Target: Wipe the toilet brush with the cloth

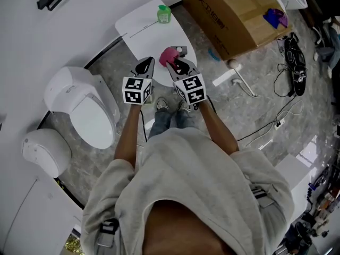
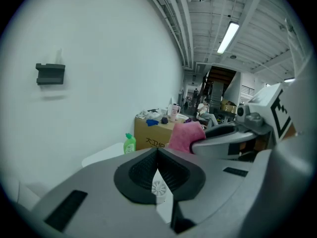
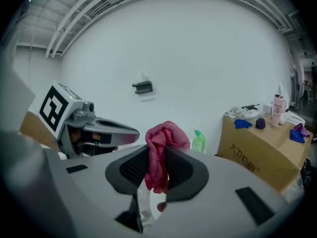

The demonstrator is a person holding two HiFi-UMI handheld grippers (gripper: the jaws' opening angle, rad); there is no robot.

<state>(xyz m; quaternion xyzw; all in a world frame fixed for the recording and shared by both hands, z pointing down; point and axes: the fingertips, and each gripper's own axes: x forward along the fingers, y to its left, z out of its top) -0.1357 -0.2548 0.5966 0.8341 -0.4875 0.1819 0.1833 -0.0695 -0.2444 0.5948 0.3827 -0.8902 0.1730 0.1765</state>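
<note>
My right gripper (image 1: 174,62) (image 3: 157,171) is shut on a bunched pink cloth (image 1: 168,55) (image 3: 159,150), which sticks up above its pads. My left gripper (image 1: 145,65) (image 2: 157,168) hangs just to its left, pads pressed together; a small white piece shows low between them and I cannot tell what it is. Both hover over the near edge of a white table (image 1: 142,32). The left gripper view shows the cloth (image 2: 185,135) close on its right. A white long-handled thing (image 1: 241,80), perhaps the toilet brush, lies on the floor at the right.
A green bottle (image 1: 163,14) (image 3: 198,142) stands at the table's far end. A white toilet (image 1: 87,108) is on the left by the wall. A cardboard box (image 1: 228,20) holding small items stands at the back right. Cables (image 1: 291,62) trail over the floor at the right.
</note>
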